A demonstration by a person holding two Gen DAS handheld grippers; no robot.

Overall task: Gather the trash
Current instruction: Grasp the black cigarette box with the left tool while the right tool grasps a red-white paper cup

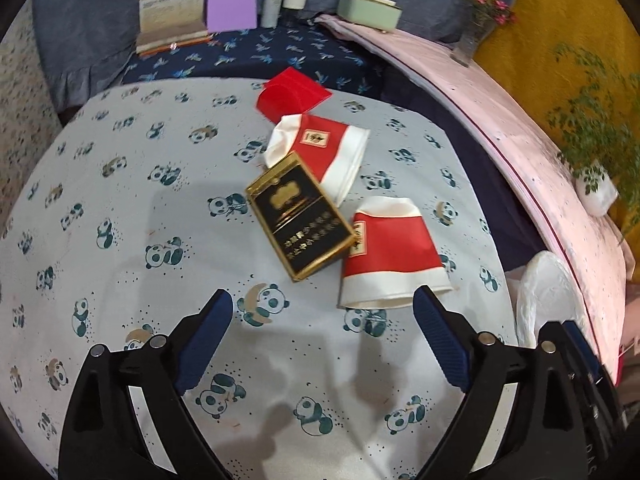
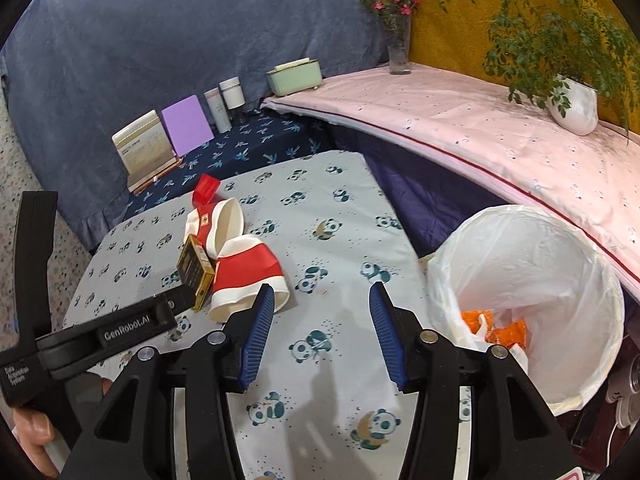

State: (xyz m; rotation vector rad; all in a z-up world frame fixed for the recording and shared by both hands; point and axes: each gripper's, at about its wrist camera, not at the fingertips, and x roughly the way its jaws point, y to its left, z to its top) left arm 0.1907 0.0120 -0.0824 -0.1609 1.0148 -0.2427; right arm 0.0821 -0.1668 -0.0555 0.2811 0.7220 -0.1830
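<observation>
With both the left gripper (image 1: 323, 312) and the right gripper (image 2: 322, 305) released and empty, take the nearest paper cup (image 1: 394, 252) on the panda cloth (image 1: 120, 208). Straddle its flattened rim, close gently, then carry it to the lined bin (image 2: 532, 300).

Bare cloth (image 1: 120, 240) lies open left of the piled cups (image 1: 394, 252).

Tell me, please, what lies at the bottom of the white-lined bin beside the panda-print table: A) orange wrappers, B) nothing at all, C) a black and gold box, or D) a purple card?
A: in the right wrist view, crumpled orange wrappers lie inside the bin liner, while the black and gold box is on the table among the red and white cups.
</observation>
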